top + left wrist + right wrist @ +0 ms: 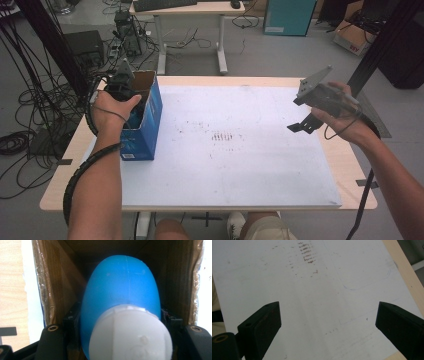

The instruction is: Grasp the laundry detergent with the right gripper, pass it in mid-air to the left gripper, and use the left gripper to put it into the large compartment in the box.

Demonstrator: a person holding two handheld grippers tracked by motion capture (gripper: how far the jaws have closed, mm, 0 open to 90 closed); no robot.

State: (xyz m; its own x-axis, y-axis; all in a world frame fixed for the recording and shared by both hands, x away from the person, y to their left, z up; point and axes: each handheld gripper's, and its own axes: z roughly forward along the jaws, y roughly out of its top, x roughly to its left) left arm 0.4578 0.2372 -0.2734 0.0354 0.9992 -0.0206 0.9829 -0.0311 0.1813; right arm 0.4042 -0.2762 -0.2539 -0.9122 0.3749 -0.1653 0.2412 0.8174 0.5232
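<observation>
Grey floor (280,55) all round. A second desk (187,9) stands at twelve o'clock, tangled cables (30,107) at nine, a teal cabinet (290,16) at one.

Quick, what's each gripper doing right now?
Left gripper: shut on the blue bottle, inside the box.
Right gripper: open, holding nothing, above the table.

One blue cardboard box (145,125) stands on one white mat (240,150), which lies on one wooden table (350,165). One blue bottle (122,292) with one white cap (130,335) sits inside the box. Two grippers are in hand: the left gripper (122,80) and the right gripper (302,125).
</observation>
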